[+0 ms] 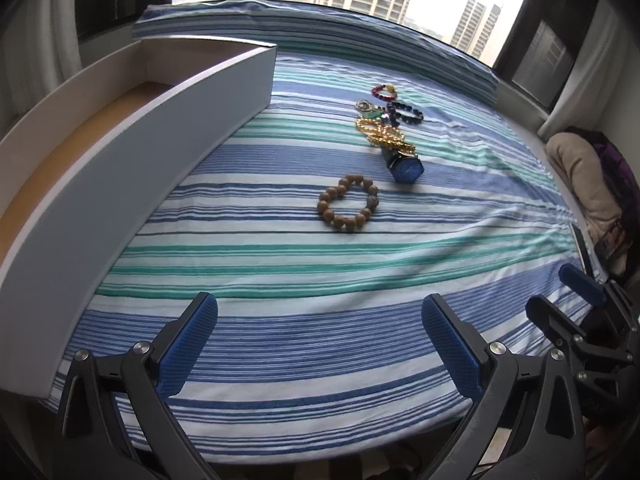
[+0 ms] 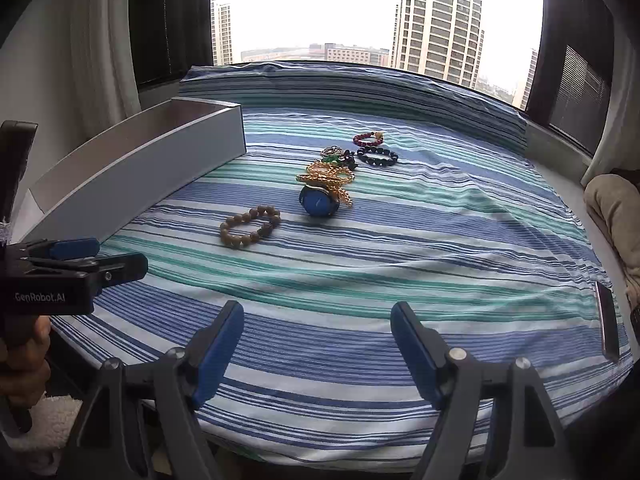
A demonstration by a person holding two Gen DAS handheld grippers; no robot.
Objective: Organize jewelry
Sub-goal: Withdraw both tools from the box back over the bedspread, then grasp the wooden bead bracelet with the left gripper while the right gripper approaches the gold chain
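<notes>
A brown wooden bead bracelet (image 1: pixel 347 203) (image 2: pixel 250 227) lies on the striped cloth. Behind it lie a blue-faced watch (image 1: pixel 406 167) (image 2: pixel 319 201), a gold chain (image 1: pixel 384 133) (image 2: pixel 326 176), a dark bead bracelet (image 1: pixel 404 112) (image 2: pixel 377 156) and a red bead bracelet (image 1: pixel 382 91) (image 2: pixel 367 139). A long white box (image 1: pixel 132 140) (image 2: pixel 132 172) with a brown floor stands open at the left. My left gripper (image 1: pixel 320 340) is open and empty near the front edge. My right gripper (image 2: pixel 318 340) is open and empty too, to its right.
The striped cloth (image 1: pixel 320 272) (image 2: pixel 400 260) covers the table up to a folded edge by the window. A beige cushion (image 1: pixel 580 176) (image 2: pixel 616 216) lies at the right. A phone (image 2: pixel 608 320) lies at the cloth's right edge.
</notes>
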